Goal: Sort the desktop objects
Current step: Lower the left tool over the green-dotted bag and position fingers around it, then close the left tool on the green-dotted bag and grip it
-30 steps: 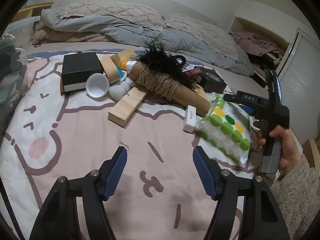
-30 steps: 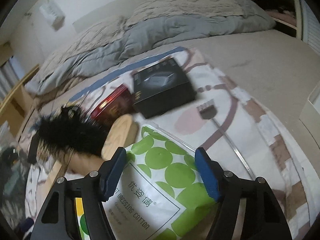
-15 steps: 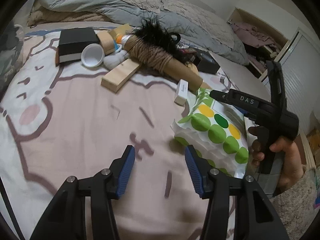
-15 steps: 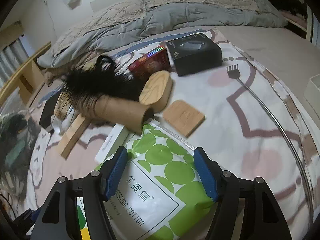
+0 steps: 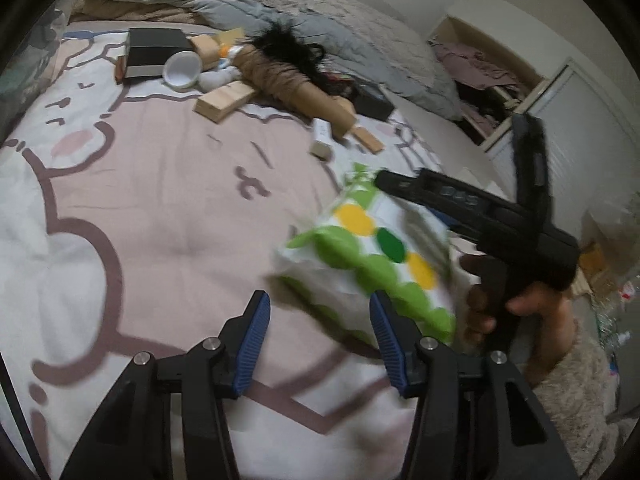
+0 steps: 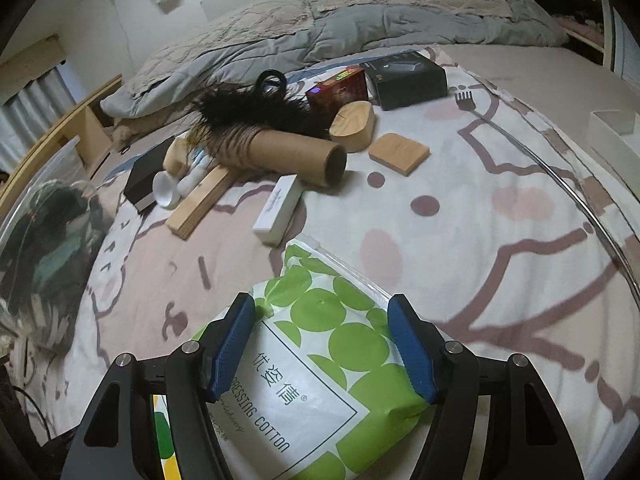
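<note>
The right hand-held gripper (image 6: 320, 350) gripped the cotton pack (image 6: 320, 344) between its blue pads, holding it clear of the bed (image 6: 500, 240). In the left wrist view the pack (image 5: 372, 256) showed blurred just ahead of the left hand-held gripper (image 5: 318, 334), whose jaws stood apart with nothing between them, the pack's near corner lying just over its right finger. The person's hand (image 5: 516, 304) held the right tool beside it.

Beyond the pack lay a white box (image 6: 278, 208), then a cardboard tube (image 6: 292, 154) wound with rope, with black feathers (image 6: 248, 108) across it. A wood block (image 6: 204, 202) and a white cup (image 6: 166, 192) lay left of the tube; a wooden oval (image 6: 354, 124) and a flat wooden tile (image 6: 398, 152) lay right. Farther back were a red box (image 6: 338, 90) and a black box (image 6: 406, 78). A fork-ended rod (image 6: 520, 144) ran along the bed's right side.
</note>
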`<state>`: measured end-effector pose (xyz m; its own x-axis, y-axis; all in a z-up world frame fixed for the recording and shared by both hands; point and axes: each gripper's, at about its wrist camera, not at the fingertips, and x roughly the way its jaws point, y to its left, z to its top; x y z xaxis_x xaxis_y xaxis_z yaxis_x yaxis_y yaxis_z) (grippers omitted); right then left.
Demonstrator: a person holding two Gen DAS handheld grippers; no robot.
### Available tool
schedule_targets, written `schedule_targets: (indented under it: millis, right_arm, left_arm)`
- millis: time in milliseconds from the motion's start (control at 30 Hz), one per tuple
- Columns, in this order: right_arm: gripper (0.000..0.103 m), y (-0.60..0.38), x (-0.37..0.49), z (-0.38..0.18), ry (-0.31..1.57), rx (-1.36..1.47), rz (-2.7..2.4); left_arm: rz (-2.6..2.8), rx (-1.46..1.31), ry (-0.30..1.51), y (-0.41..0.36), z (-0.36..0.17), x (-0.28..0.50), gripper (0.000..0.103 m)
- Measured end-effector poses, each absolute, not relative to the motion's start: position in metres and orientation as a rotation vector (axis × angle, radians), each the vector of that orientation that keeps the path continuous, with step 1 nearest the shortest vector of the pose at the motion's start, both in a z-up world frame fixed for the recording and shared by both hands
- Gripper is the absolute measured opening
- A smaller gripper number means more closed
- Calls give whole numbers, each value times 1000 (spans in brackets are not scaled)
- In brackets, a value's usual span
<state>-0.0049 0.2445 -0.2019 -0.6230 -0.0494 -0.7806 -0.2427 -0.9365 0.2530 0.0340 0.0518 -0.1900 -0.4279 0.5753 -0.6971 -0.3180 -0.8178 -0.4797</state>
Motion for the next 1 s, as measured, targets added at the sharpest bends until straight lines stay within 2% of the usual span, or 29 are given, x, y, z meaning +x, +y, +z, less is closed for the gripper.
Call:
schedule_targets:
  millis: [233,267,300,367,867,1000]
  right_arm:
    - [69,244,-4,-205,523,-1302,2682]
    - [69,244,-4,-205,515,-1299,2682]
    - [69,243,-4,-205,507,-1297,2683]
    - [69,242,-4,-204,497,-1296,2683]
    - [69,242,-4,-205,502,-1296,2686]
    - [70,241,-2,-205,506,-1300,2696]
  left_arm:
    - [2239,-1175,-307,71,-183,56,52]
    - [2258,-1175,-287,75,-183,58,54]
    - [2275,-1180,-273,77,-184,59,64]
    - [2290,-1182,-253,80,-185,61,71]
    - [2313,-1158,-150,103,-191,62,74]
    - [2319,-1160,-149,97,-195,58,78]
